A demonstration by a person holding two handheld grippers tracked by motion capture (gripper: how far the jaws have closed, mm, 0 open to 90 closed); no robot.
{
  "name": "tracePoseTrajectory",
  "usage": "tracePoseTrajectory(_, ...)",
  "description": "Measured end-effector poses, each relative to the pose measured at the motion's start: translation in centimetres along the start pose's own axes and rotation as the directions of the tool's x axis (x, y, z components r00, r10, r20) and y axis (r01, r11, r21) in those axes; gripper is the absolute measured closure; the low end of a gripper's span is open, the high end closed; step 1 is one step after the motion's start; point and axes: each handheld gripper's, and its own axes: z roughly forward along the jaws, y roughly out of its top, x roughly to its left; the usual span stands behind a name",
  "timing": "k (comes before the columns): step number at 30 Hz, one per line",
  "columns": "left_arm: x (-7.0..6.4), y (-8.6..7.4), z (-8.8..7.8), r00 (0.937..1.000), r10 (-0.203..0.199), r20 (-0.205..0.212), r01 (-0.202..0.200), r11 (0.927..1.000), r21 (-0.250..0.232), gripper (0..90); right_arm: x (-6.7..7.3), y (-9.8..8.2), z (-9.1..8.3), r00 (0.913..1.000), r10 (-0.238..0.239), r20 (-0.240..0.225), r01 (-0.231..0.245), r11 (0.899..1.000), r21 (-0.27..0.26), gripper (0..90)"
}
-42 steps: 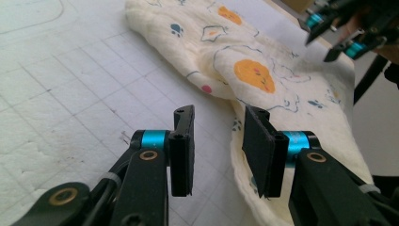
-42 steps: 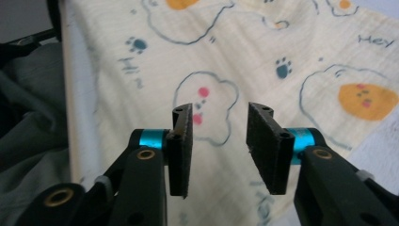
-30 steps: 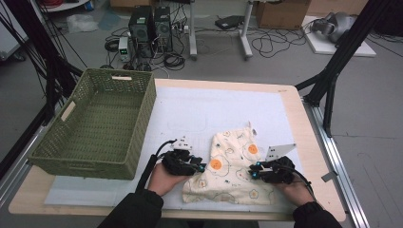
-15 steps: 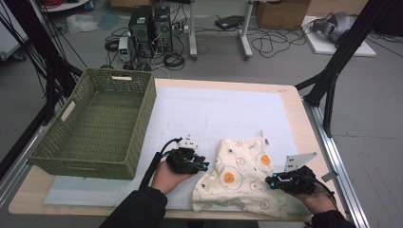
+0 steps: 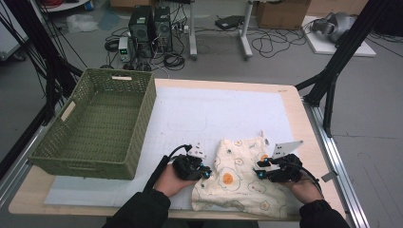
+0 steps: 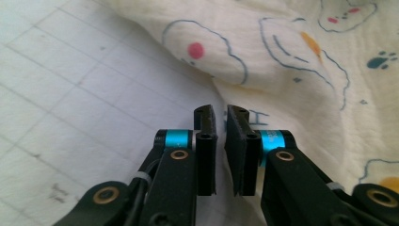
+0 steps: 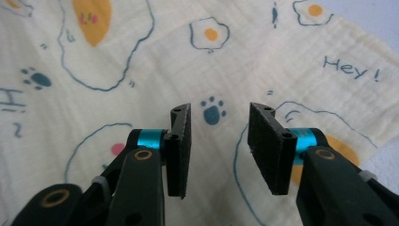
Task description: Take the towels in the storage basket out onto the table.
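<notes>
Two-handed spreading of an egg-print cloth [image 5: 240, 185], judging by the layout. Passing over the green wicker basket [image 5: 102, 121] at far left. Closing the left tongs [image 5: 206, 172] just now to a narrow slit at the cloth's left border, no fabric seen between them. Opening the right tongs [image 5: 260, 172] just now, standing apart and empty over the print. Lying rumpled on the white mat [image 5: 214, 109] near the tabletop's [image 5: 294, 102] front edge. Probably needing a sure pinch of hem before pulling outward, keeping low and even.
</notes>
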Motion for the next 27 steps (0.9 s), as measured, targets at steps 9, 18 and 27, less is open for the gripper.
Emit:
tracePoseTrajectory(9, 0.0, -0.1, -1.5, 0.9954, 0.024, -0.092, -0.026, 0.9995, -0.018, 89.7, -0.5, 0.5, 0.5, 1.0000, 0.004, 0.006, -0.004, 1.000, -0.013, 58.2)
tracePoseTrajectory(18, 1.5, -1.0, -7.6, 0.9610, -0.038, -0.274, 0.009, 0.9941, -0.108, 89.8, -0.3, 2.1, 1.3, 0.9998, -0.019, 0.010, 0.019, 1.000, -0.018, 58.5)
tracePoseTrajectory(27, 3.3, -1.1, -7.1, 0.9743, -0.119, -0.191, 0.093, 0.9855, -0.142, 75.0, -0.4, 2.4, 1.5, 0.9995, -0.011, 0.029, 0.012, 1.000, -0.014, 57.0)
